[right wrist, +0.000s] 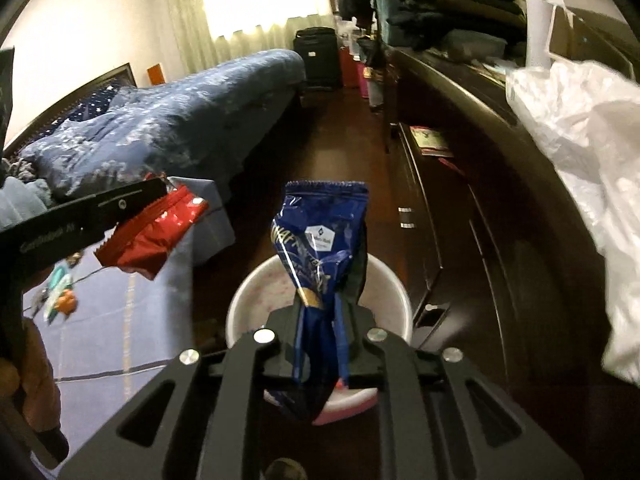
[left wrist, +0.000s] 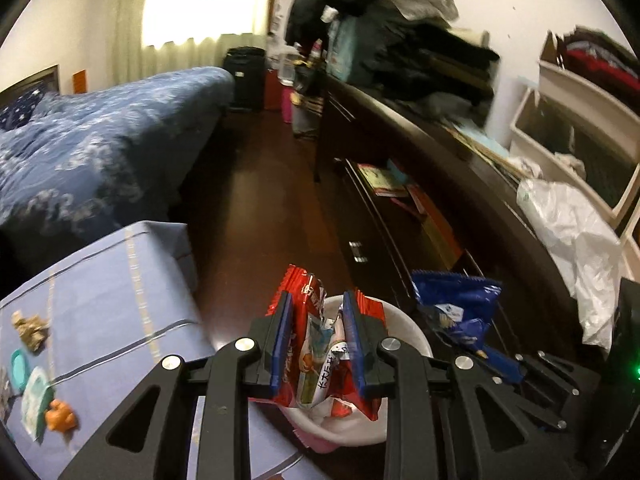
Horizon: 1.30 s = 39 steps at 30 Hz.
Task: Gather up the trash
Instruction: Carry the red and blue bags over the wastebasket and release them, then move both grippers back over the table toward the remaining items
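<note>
Red wrapper (left wrist: pixel 320 344) crumpled, glossy; blue wrapper (right wrist: pixel 320 248) creased, w/ white label

Glossy foil: the red wrapper (left wrist: pixel 308 344) and, at two o'clock of it, the blue wrapper (left wrist: pixel 456 304). Below them, a smooth white plastic bin (right wrist: pixel 320 292). Polished dark wood floor (left wrist: pixel 256 200); crinkled thin plastic bag (left wrist: pixel 568 232); matt cloth bedspread (left wrist: pixel 100 152).

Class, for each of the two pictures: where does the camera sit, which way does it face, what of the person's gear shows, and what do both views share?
Left wrist: on the left hand-held gripper, facing down the room; it clamps a red wrapper over the white bin.
Right wrist: on the right hand-held gripper, same direction, clamping a blue wrapper.
Shared: bin, bed, both wrappers.
</note>
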Available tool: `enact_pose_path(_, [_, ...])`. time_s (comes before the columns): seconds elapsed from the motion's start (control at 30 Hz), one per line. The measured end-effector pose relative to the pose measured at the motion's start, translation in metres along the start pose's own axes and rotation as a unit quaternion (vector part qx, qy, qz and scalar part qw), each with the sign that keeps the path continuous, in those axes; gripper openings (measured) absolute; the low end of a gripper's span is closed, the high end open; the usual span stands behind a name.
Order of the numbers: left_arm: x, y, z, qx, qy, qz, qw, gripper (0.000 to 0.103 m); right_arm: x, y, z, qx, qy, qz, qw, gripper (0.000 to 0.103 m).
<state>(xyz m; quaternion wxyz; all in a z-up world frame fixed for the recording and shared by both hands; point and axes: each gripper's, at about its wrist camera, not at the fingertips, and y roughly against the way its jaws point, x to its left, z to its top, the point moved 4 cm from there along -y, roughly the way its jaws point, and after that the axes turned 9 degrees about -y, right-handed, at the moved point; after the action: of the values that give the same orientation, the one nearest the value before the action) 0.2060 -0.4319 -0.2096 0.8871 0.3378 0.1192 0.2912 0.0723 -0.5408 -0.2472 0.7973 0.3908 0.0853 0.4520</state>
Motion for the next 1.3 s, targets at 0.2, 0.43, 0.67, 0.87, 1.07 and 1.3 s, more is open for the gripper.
enact_pose_path(0.2, [-0.009,-0.054,-0.005,0.036,0.017,-0.018,0.9991,0.047,-0.007,-0.041,-0.004,0.018,0.0,0.01,1.0,0.02])
enact_pose_path(0.43, [-0.002,-0.091,-0.023,0.076,0.047,-0.017,0.9959,0.07,-0.011,-0.069,-0.018,0.037,-0.002,0.015,0.999,0.042])
enact_pose_path(0.67, [0.006,-0.086,-0.023,0.067,0.062,-0.008,0.9958,0.078,-0.014,-0.08,-0.02,0.043,-0.008,0.011,0.999,0.06])
enact_pose_path(0.87, [0.012,-0.074,-0.02,0.058,0.071,-0.006,0.9957,0.078,-0.014,-0.076,-0.019,0.037,-0.011,0.004,0.999,0.079])
enact_pose_path(1.07, [0.021,-0.052,-0.019,0.047,0.073,0.0,0.9962,0.079,-0.009,-0.062,-0.023,0.035,-0.012,0.007,0.999,0.081])
enact_pose_path(1.3, [0.065,0.004,-0.04,0.038,0.089,0.073,0.9927,0.088,0.023,-0.034,-0.032,0.031,0.0,0.026,0.999,0.081])
